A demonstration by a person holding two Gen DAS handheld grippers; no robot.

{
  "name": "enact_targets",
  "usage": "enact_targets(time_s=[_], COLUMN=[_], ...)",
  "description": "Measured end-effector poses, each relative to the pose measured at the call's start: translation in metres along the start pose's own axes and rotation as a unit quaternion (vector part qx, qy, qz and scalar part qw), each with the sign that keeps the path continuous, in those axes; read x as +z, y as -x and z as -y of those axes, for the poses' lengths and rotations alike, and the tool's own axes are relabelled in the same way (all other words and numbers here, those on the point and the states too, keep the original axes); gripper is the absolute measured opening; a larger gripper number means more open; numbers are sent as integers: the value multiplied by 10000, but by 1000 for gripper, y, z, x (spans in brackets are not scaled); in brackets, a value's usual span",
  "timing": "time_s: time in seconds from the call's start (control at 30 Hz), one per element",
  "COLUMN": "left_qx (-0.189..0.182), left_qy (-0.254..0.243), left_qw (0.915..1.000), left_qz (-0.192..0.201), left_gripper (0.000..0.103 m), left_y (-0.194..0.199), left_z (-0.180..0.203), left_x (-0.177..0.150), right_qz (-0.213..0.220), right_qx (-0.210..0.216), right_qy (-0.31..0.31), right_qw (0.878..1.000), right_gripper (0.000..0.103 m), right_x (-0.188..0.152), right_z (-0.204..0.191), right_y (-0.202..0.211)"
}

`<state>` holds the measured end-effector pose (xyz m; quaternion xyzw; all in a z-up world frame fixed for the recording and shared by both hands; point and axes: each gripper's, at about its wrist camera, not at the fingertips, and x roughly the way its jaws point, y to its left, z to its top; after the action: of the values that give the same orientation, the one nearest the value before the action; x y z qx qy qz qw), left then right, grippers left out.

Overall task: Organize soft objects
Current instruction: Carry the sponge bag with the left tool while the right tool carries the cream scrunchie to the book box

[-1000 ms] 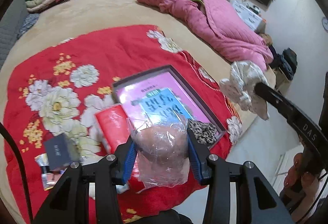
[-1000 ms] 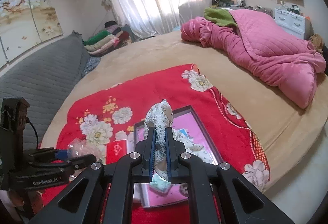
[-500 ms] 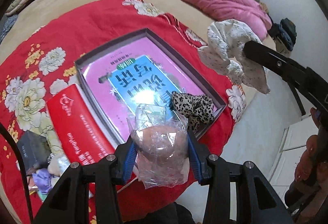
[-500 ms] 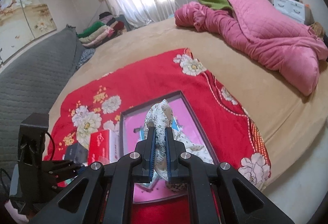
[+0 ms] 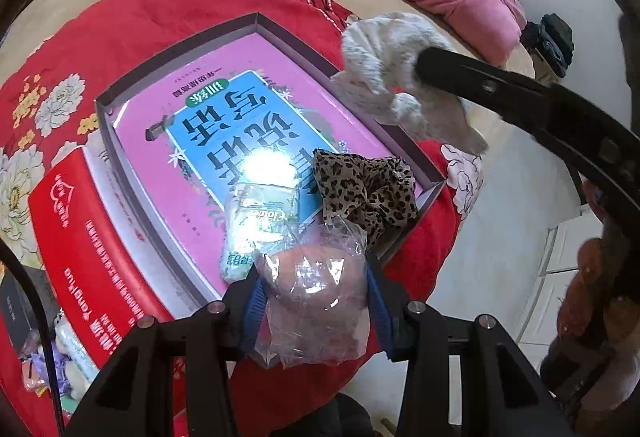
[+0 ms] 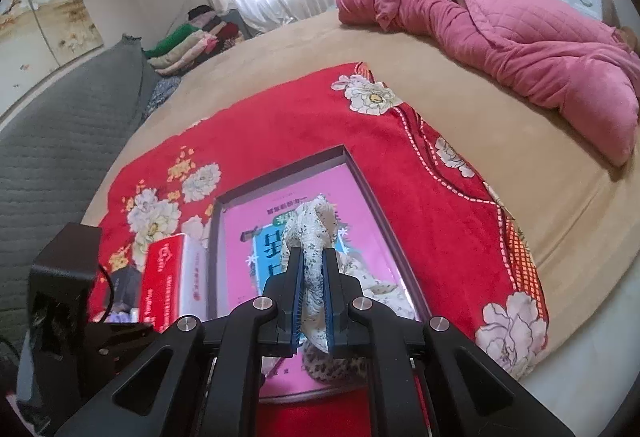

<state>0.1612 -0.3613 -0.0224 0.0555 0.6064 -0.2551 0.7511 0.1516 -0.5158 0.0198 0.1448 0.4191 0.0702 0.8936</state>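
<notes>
The left hand-held gripper (image 5: 314, 293) pinches a pinkish soft lump wrapped in crinkled clear plastic (image 5: 316, 301) just above the near corner of the shallow dark-rimmed box with a pink printed lining (image 5: 180, 49). The box lies on the red flowered blanket (image 5: 140, 9) spread over the bed. Inside it are a leopard-print fabric scrunchie (image 5: 366, 189) and a pale green plastic packet (image 5: 256, 225). The right hand-held gripper (image 6: 312, 293), jaws pressed together, clamps a white speckled fabric scrunchie (image 6: 312, 237) over the box.

Your right tool (image 6: 311, 279) is clamping a floral fabric scrunchie (image 6: 311, 233) above the pink-lined box (image 6: 362, 177) lying on the red blanket (image 6: 280, 117).
</notes>
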Motion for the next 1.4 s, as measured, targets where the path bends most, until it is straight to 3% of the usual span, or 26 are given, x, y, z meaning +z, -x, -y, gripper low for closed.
enact_targets(time_s=[0.23,0.4,0.57,0.67,0.87,1.07,1.27,1.4], left_qx=[13,18,57,88,123,168,76,-16], left_qy=[-54,-22,7,-13,37,64,89,75], left_qw=[9998,9996,9995,9995,9995,9993,9994,9994], left_qz=[-172,-276,-323,-319,-300,-322,-323,-332], left_gripper=[46,46,46,46,46,46,47,47], left_y=[-18,-27,-34,-35,-40,-45,-51,-53], left_z=[-2,-5,-10,-11,-15,-16,-15,-13], left_x=[4,4,6,7,12,17,19,20], right_qz=[-45,-356,-642,-709,-855,-953,-798,-768], right_qx=[-424,-494,-348,-50,269,428,393,319], right_qy=[139,315,129,-165,-526,-770,-767,-822], right_qw=[9990,9976,9972,9973,9946,9915,9931,9931], right_gripper=[9,9,11,12,20,31,33,42], right_x=[4,-2,-16,-25,-33,-35,-32,-29], right_z=[3,1,5,10,15,21,22,22], right_y=[-28,-54,-70,-72,-74,-72,-55,-45])
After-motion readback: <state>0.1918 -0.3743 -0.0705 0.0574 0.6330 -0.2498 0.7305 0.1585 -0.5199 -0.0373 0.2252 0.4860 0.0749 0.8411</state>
